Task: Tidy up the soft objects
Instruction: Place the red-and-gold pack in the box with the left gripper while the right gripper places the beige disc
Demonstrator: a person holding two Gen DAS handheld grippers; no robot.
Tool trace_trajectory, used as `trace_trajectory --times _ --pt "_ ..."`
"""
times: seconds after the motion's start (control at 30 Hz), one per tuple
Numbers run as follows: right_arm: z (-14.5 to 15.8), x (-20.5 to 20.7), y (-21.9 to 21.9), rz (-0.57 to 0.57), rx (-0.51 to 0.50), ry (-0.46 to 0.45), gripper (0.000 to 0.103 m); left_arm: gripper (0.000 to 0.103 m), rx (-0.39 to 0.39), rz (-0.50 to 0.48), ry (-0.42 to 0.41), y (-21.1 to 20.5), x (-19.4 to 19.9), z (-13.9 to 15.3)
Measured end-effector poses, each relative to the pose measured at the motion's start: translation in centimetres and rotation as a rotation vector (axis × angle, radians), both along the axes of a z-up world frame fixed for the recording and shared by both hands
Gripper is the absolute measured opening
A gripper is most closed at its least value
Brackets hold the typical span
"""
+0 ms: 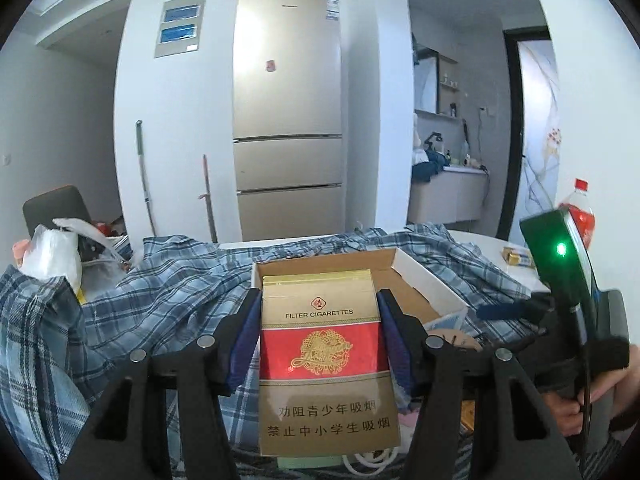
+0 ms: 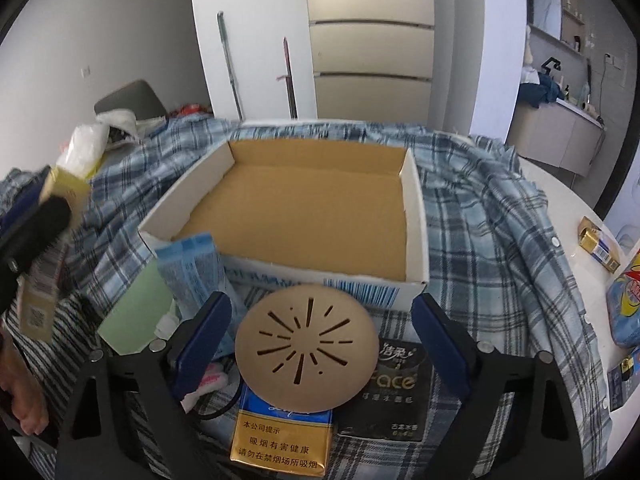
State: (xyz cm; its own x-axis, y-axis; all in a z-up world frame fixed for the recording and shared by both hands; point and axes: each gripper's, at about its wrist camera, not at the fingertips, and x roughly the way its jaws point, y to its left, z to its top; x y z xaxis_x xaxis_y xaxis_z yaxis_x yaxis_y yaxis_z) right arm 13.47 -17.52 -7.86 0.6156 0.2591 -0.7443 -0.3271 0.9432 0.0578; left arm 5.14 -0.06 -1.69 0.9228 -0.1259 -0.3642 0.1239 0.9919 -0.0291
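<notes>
Cigarette pack [image 1: 325, 360] stands upright, clamped in the left gripper [image 1: 320, 340], with the cardboard box [image 2: 320, 200] just ahead, while the right gripper [image 2: 320, 340] hangs open over a round disc [image 2: 306, 344].

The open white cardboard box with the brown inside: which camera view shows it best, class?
The right wrist view: the open white cardboard box shows whole, inside bare. In the left wrist view, the gold-and-red cigarette pack in the left gripper hides most of it.

We see tall champagne-gold fridge [image 1: 288, 120] against white wall [image 1: 176, 128]; grey bathroom vanity [image 1: 448, 196] through doorway right.
</notes>
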Motion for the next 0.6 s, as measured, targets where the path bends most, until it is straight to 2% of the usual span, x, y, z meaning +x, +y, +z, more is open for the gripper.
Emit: trace_trajectory --times 0.27,0.6 --pt "-1.5 0.6 0.8 0.028 -0.035 0.065 0.090 0.059 0.002 0.021 0.029 0.0 0.0 -0.7" --pt "-2.5 0.7 1.7 0.067 -0.068 0.110 0.087 0.059 0.015 0.019 0.018 -0.2 -0.2 -0.7"
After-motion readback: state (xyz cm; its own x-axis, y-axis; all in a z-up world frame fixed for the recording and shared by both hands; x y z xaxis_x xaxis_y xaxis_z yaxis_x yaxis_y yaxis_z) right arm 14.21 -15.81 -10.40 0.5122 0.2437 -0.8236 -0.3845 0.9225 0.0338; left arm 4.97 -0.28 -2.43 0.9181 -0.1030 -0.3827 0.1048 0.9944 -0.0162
